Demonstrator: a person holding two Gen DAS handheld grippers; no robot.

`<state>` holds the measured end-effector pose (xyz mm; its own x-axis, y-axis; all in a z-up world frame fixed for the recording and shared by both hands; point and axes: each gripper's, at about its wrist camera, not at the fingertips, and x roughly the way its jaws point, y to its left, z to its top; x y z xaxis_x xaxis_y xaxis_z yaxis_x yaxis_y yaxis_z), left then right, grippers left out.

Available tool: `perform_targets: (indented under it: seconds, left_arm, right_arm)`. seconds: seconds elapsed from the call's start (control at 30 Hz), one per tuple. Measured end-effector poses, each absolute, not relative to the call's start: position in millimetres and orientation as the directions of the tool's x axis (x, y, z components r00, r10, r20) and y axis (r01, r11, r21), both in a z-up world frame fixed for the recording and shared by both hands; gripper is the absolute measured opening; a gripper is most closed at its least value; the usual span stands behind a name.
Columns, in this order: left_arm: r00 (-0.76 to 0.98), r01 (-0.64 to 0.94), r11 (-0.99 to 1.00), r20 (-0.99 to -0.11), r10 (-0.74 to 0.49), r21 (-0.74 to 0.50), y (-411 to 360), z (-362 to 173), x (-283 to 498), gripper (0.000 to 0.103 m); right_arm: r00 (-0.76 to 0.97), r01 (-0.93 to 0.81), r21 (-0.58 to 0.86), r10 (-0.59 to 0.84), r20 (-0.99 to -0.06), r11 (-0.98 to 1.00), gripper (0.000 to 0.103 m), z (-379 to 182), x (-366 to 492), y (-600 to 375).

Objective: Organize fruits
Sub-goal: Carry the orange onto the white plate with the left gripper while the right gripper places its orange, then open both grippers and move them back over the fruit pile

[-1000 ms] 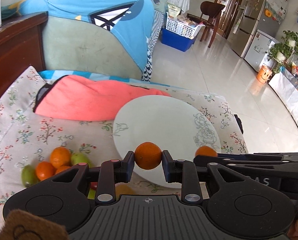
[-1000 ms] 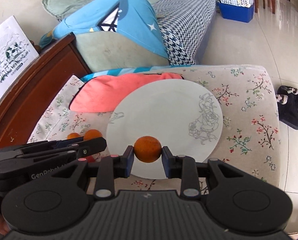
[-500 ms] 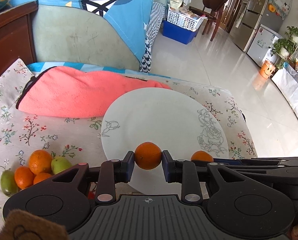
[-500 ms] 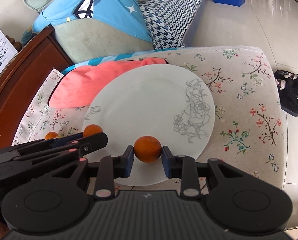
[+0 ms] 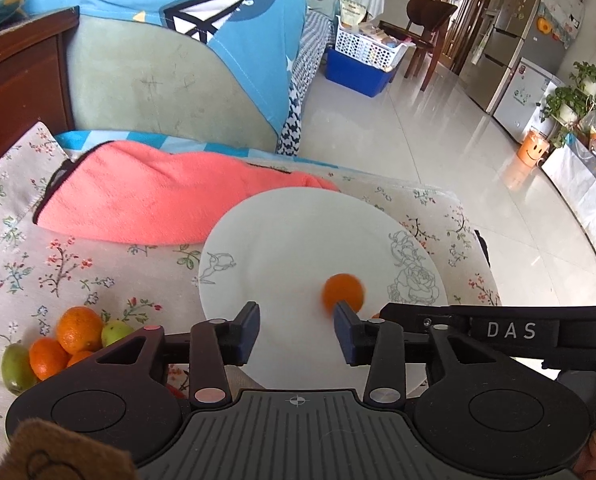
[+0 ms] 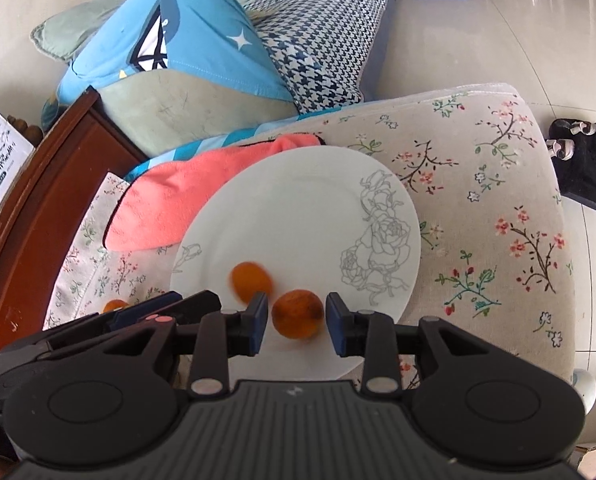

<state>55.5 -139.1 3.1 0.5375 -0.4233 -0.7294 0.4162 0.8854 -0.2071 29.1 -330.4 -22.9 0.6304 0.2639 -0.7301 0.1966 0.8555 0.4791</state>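
A white plate (image 5: 298, 240) with a rose drawing lies on the floral cushion. My left gripper (image 5: 297, 330) hovers over its near edge with its jaws opening and nothing between them. A blurred orange (image 5: 343, 290) lies loose on the plate by the right fingertip. In the right wrist view that same orange (image 6: 251, 278) sits left of my right gripper (image 6: 297, 322). The right jaws are opening too. A second orange (image 6: 298, 312) is between them, with a thin gap at each pad. A pile of oranges and green fruits (image 5: 78, 330) lies left of the plate.
A pink towel (image 5: 158, 196) lies beyond the plate, tucked under its far left rim. A dark wooden frame (image 5: 14, 92) borders the left side, with blue and green pillows (image 5: 178, 60) behind. The cushion's right edge drops to the tiled floor, where black slippers (image 6: 582, 160) lie.
The left jaws have opened and let go of their orange, which has rolled to the right on the plate. The right jaws have parted slightly from their orange.
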Motion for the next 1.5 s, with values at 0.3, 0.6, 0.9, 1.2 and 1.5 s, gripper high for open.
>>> perform_targets:
  seconds: [0.3,0.6,0.9,1.2,1.5]
  left_arm:
    - [0.580,0.390,0.905,-0.718,-0.385,-0.171,-117.1,29.1,49.5,0.059]
    - [0.594,0.329,0.931,-0.731,-0.337,-0.162,-73.4,46.9,43.6,0.066]
    - [0.586,0.258,0.950,-0.754,-0.297,-0.174,-21.4,45.2,33.8,0.066]
    - [0.587,0.172,0.975,-0.780,-0.215,-0.140,21.0,38.6,37.6,0.066]
    - [0.588,0.077,0.986,-0.792,-0.163,-0.146,33.6,21.9,55.0,0.066]
  right_arm:
    - [0.663,0.157,0.493,0.278,-0.695,0.856,0.034,-6.5,23.0,-330.5]
    - [0.667,0.092,0.485,0.308,-0.679,0.870,0.034,4.7,9.5,-309.7]
    - [0.622,-0.037,0.460,0.380,-0.684,0.887,0.037,4.9,-6.4,-265.6]
    - [0.562,-0.124,0.430,0.421,-0.712,0.894,0.037,-5.6,-18.1,-230.0]
    - [0.523,-0.202,0.378,0.426,-0.738,0.903,0.040,-13.4,-25.4,-199.1]
